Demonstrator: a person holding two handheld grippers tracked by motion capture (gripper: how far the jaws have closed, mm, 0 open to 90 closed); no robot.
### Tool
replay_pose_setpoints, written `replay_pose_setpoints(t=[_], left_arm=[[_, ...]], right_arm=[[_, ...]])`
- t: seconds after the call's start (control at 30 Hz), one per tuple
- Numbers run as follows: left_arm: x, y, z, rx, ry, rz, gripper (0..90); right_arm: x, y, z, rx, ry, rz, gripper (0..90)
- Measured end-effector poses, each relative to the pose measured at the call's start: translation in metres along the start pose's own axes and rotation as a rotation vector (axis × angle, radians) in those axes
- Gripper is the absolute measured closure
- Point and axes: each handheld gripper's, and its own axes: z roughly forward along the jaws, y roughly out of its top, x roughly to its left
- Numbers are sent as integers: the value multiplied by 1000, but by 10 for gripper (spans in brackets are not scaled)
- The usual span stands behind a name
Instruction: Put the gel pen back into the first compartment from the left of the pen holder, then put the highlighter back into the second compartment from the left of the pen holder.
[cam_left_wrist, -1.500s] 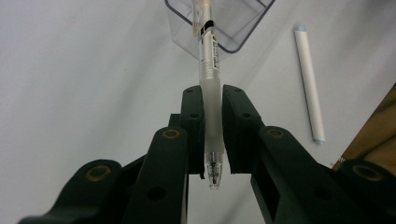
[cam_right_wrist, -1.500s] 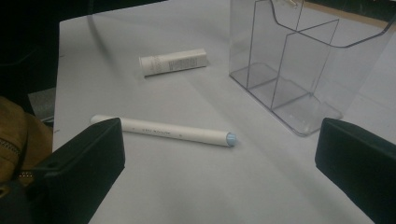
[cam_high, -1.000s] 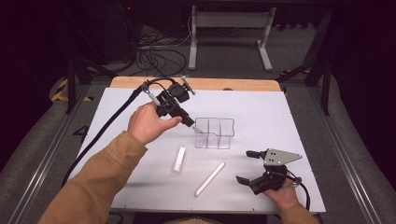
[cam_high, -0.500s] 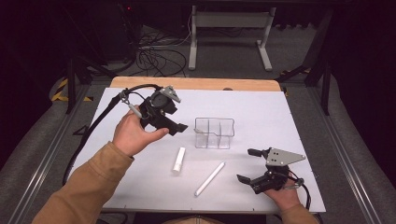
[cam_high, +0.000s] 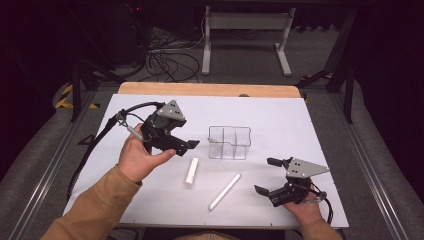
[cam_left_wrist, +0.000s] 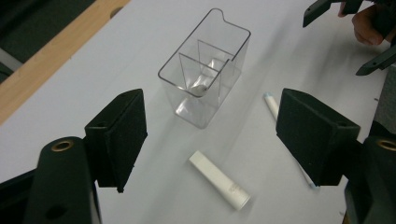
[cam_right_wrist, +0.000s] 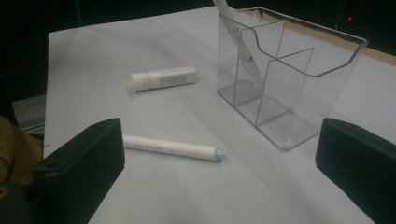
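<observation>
A clear plastic organizer (cam_high: 230, 142) with three compartments stands at the middle of the white sheet. A pale slim stick (cam_right_wrist: 243, 46) leans in its end compartment. In front of it lie a short white tube (cam_high: 191, 171) and a long white pen (cam_high: 225, 191) with a bluish tip. My left gripper (cam_high: 187, 145) hovers left of the organizer, above the tube. It is open; its jaws have just been opening, with nothing between them. My right gripper (cam_high: 265, 175) rests open near the front right, pointing at the pen (cam_right_wrist: 173, 148) and the organizer (cam_right_wrist: 285, 74).
The white sheet (cam_high: 300, 125) covers the table, with a wooden strip (cam_high: 210, 90) along the far edge. Black cables trail from the left gripper over the table's left side. Beyond the table stand a metal stand's legs (cam_high: 245, 40) and loose cables on the floor.
The left gripper has drawn back leftward from the organizer's left end and its jaws have spread apart. The right gripper has stayed put.
</observation>
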Motion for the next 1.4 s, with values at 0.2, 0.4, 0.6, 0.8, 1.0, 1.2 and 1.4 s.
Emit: replay_pose_setpoints(t=[0.2, 0.4, 0.6, 0.8, 1.0, 1.2, 1.4], left_arm=[[-20, -3, 12, -25, -22, -11, 252], [-31, -7, 27, -51, -76, -41, 254], [-36, -10, 33, -60, -86, -50, 260], [-38, -11, 38, -63, -96, -52, 263], [-44, -13, 45, -79, -114, -95, 269], [-51, -15, 53, -82, -120, -83, 297], [-59, -19, 65, -71, -115, -76, 307]], right_arm=[[0, 0, -2, -2, -7, -4, 19], [-1, 1, -4, -2, -15, -6, 19], [-2, 0, -6, -7, -19, -5, 19], [-2, 0, -5, -2, -17, -7, 19], [-1, 1, -5, -7, -19, -10, 20], [-1, 1, -6, -7, -18, -8, 21], [-1, 1, -6, -8, -18, -5, 21]])
